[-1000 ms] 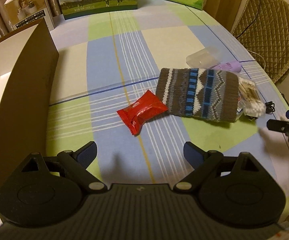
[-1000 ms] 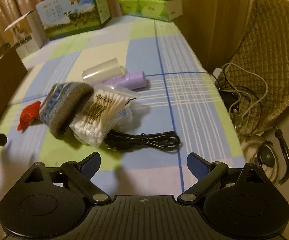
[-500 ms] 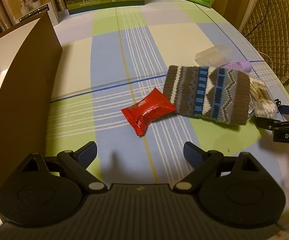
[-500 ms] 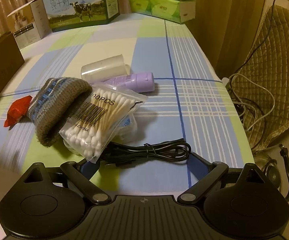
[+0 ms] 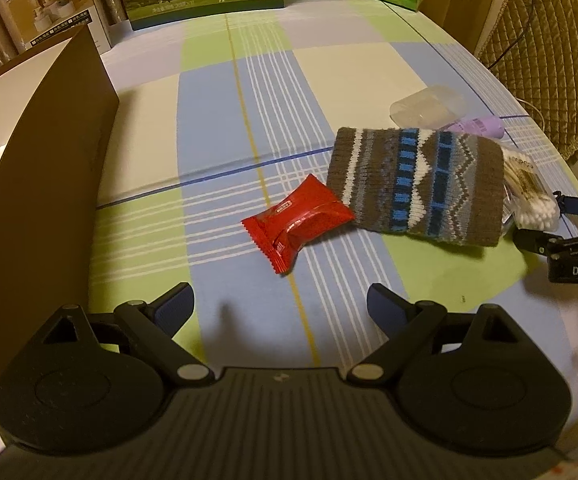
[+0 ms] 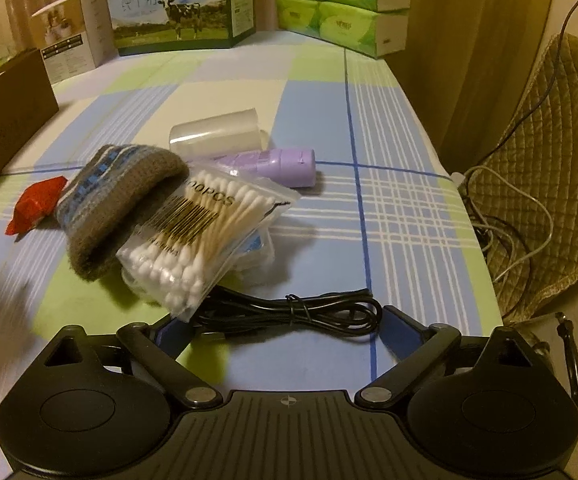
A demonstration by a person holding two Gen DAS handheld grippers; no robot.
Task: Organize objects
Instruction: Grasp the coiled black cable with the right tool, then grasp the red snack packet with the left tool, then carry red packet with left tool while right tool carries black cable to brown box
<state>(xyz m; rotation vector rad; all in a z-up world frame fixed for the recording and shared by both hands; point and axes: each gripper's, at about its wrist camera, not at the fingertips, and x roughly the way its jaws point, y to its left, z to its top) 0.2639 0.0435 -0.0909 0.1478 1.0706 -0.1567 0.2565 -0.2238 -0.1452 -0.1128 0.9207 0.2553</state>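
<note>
Two grippers are in view, both with fingers spread wide and nothing held. The right gripper point(image 6: 281, 326) sits low over the plaid tablecloth point(image 6: 405, 208); the coiled black cable point(image 6: 289, 312) lies directly between its blue finger pads point(image 6: 395, 326), spanning most of the gap; whether either pad touches the cable cannot be told. The bag of cotton swabs point(image 6: 197, 236) lies just beyond the cable, its near corner overlapping the coil by the left-hand pad; the knitted pouch point(image 6: 117, 200) overlaps the bag's far edge; the purple bottle point(image 6: 273, 162) and the clear plastic case point(image 6: 215, 132) lie side by side behind them.

The left gripper point(image 5: 281, 308) hovers over the cloth with bare fabric between its fingers; the red snack packet point(image 5: 297, 224) lies ahead of the gap, slightly right of centre, apart from both fingertips; the packet's right corner touches the near-left corner of the knitted pouch point(image 5: 417, 184). An open cardboard box point(image 5: 45, 184) stands at the left; the right gripper point(image 5: 561, 232) enters at the right edge beside the swabs. A milk carton box point(image 6: 181, 8) and green tissue packs point(image 6: 345, 4) stand at the far end of the table.
</note>
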